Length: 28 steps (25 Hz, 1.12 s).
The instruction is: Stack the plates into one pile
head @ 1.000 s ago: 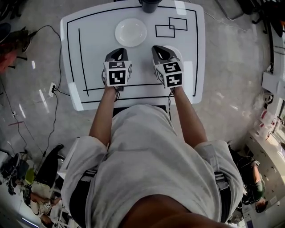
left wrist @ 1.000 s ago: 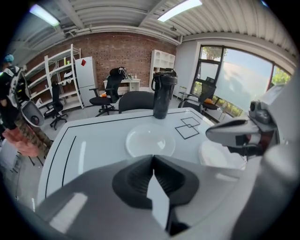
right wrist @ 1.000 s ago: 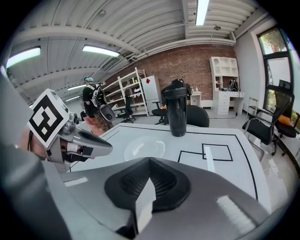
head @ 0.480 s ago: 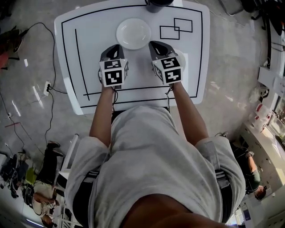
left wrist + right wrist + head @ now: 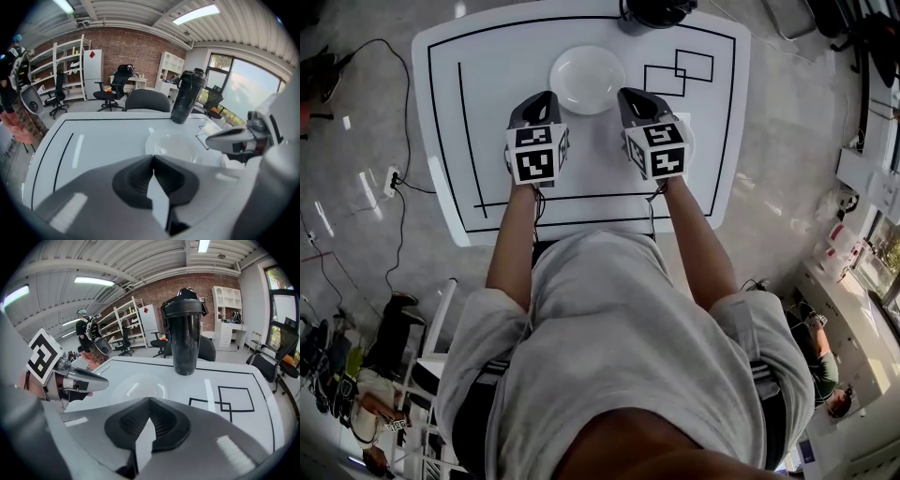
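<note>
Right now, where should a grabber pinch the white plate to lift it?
Probably the near rim of the plate, from the person's side, low. It lies flat on the table, so only that thin edge fits between jaws. Left gripper and right gripper are shut: open one first.

place: I work in an office-style lab | walls: brick wall point(image 5: 136, 47), big windows point(image 5: 243, 89) | furniture: white shelves point(image 5: 65, 65), black office chairs point(image 5: 112, 89) | ceiling: strip lights point(image 5: 93, 281) | floor: polished, cabled power strip point(image 5: 392, 178) | my table point(image 5: 497, 150): white, black lines marked out
</note>
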Each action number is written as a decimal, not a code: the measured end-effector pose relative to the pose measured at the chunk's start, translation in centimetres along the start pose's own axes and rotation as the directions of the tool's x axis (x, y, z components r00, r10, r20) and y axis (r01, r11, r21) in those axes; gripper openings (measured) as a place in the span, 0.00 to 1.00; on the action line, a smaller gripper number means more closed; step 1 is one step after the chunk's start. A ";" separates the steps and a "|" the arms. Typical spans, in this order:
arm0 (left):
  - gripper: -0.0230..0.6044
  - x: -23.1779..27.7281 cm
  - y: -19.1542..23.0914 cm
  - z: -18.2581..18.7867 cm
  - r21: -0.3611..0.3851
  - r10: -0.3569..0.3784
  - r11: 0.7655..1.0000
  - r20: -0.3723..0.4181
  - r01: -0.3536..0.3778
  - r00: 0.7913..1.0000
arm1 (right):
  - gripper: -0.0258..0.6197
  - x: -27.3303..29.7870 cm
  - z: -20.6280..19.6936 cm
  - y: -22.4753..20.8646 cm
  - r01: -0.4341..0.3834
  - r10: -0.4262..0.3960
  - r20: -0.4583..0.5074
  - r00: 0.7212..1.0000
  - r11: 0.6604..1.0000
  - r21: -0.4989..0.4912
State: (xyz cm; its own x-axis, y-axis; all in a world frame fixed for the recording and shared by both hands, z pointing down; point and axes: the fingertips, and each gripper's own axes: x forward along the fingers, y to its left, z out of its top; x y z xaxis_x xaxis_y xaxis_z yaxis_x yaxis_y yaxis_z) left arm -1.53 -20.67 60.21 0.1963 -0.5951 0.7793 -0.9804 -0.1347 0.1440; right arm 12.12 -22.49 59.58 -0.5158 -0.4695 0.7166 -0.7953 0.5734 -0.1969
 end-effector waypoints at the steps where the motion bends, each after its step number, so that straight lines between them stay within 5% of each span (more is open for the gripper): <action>1: 0.04 0.2 0.2 0.1 -0.003 -0.001 1.000 -0.003 0.001 1.000 | 0.04 0.2 0.2 -0.1 0.001 -0.001 0.001 1.000 1.000 0.007; 17: 0.04 1.9 1.5 0.7 -0.023 -0.005 1.000 -0.030 0.004 1.000 | 0.05 1.5 -0.1 -1.2 0.016 -0.015 -0.017 1.000 0.999 0.045; 28: 0.20 3.2 1.3 0.0 -0.041 -0.041 0.998 -0.088 0.037 0.995 | 0.24 2.7 -0.4 -1.9 0.023 -0.018 -0.051 0.999 0.995 0.096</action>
State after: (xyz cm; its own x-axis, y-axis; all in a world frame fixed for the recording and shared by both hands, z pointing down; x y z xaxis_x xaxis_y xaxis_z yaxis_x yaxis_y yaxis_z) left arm -2.14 -22.74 62.83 0.2335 -0.5171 0.8235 -0.9723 -0.1243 0.1977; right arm 12.38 -24.53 62.18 -0.4841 -0.4449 0.7535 -0.8341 0.4948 -0.2437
